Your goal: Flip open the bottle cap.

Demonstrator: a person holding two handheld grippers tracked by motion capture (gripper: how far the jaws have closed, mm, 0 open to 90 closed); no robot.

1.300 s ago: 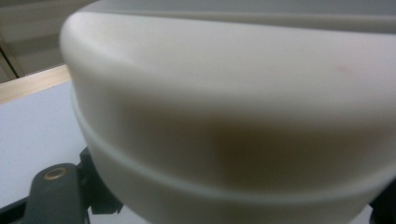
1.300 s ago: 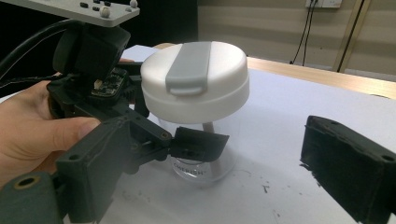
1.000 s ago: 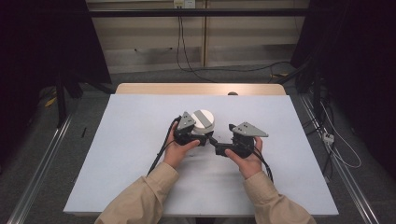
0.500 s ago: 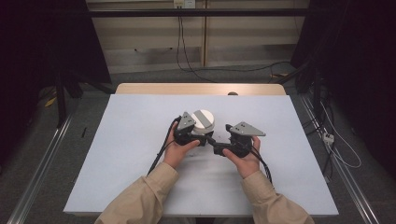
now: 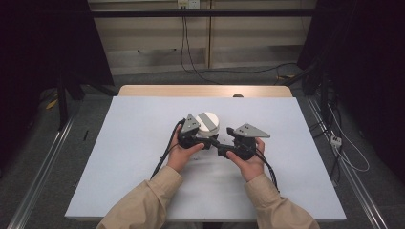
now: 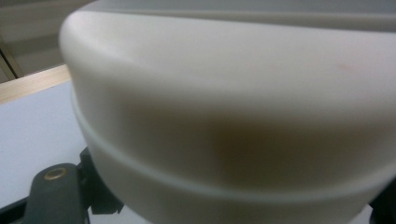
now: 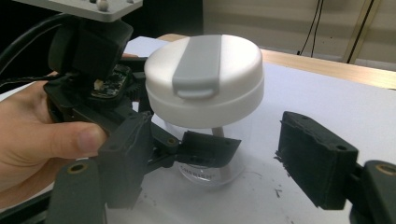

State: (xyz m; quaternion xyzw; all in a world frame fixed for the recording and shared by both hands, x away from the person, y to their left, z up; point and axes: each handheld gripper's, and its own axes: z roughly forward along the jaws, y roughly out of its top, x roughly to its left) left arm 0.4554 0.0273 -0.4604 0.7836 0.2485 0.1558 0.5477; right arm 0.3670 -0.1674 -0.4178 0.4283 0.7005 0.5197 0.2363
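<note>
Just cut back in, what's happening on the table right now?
A person works a clear container with a white lid on the white table. The left gripper is clamped on the clear body under the lid. The right gripper faces it, jaws either side, just closing, pads not yet touching. The lid is on.

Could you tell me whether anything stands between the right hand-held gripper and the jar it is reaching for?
Partly: the left hand-held gripper is shut on the clear body of the jar and crosses in front of it. The right hand-held gripper has been closing, its pads not yet on the jar; the white lid is unobstructed.
</note>
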